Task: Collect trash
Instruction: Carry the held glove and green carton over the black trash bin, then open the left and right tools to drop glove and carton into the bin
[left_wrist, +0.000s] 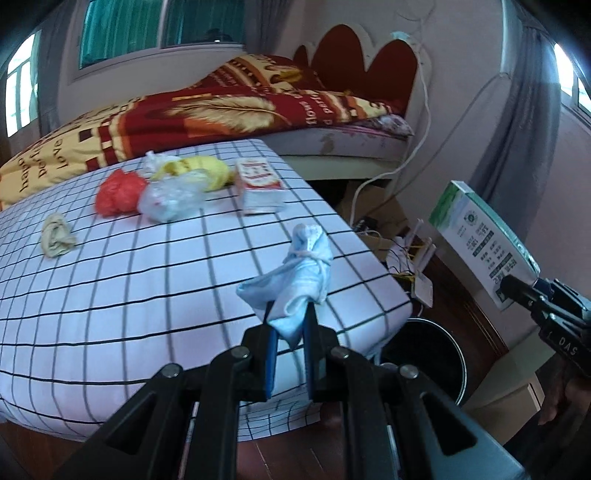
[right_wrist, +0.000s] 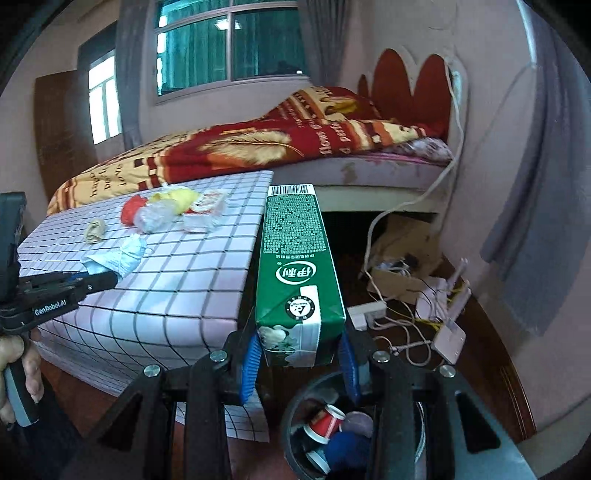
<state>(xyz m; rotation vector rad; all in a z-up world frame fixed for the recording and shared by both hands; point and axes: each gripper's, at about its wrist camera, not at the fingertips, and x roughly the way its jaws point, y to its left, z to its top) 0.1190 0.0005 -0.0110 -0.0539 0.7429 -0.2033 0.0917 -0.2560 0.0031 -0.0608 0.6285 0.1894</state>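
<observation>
Left gripper (left_wrist: 290, 325) is clamped tight on a crumpled blue mask (left_wrist: 299, 280) sticking out past its fingertips. Right gripper (right_wrist: 299, 354) squeezes a green carton (right_wrist: 295, 266) between its pads, bin (right_wrist: 295, 413) just below them.

Soft daylight is admitted through the windows (right_wrist: 229, 48), which are blown out at the left; edges are bent and darkened by fisheye distortion, with slight blur.

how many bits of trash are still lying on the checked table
5: tan wad at left, red bag, clear bag, yellow wrapper behind them, red-and-white box at right. More may hide under the pile.
</observation>
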